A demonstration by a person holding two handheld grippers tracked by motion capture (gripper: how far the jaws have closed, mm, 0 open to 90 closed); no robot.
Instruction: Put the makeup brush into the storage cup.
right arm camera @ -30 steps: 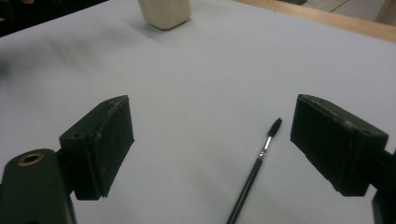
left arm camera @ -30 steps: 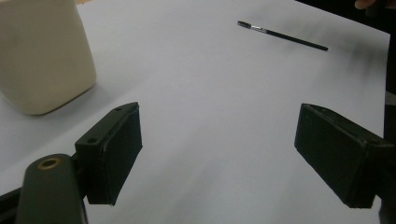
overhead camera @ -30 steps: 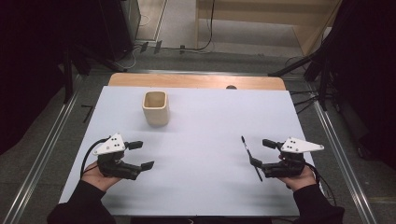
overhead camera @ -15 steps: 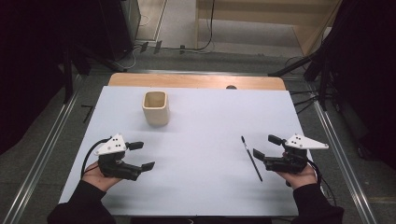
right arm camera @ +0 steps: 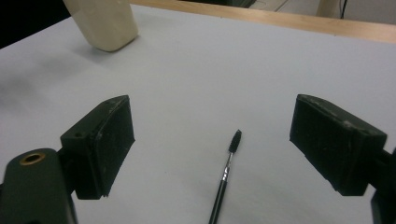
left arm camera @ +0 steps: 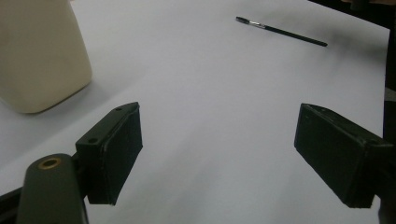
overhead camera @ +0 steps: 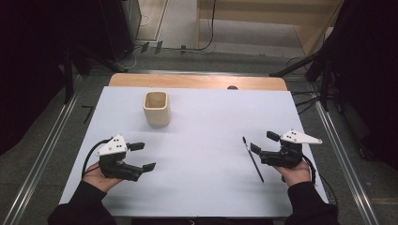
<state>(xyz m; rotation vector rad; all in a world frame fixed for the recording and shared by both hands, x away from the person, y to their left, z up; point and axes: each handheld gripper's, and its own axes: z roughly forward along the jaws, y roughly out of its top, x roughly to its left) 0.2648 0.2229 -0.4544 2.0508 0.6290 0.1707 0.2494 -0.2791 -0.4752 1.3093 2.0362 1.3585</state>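
1. A white table (overhead camera: 202, 187) lies before you, and you hold a two-jaw gripper in each hand.
2. A thin black brush (overhead camera: 252, 158) lies flat on the table just beside your right gripper (overhead camera: 263, 146), bristle tip pointing away from you.
3. In the right gripper view, the brush (right arm camera: 224, 184) lies between the jaws, which stand wide apart and touch nothing.
4. Your left gripper (overhead camera: 143, 156) rests well apart from the brush, jaws also spread and empty.
5. A cream cup (overhead camera: 156, 108) stands upright farther back, left of centre.
6. The brush looks light, stiff and narrow; it could roll or slip. Grip its handle at mid-length, not the soft bristles.
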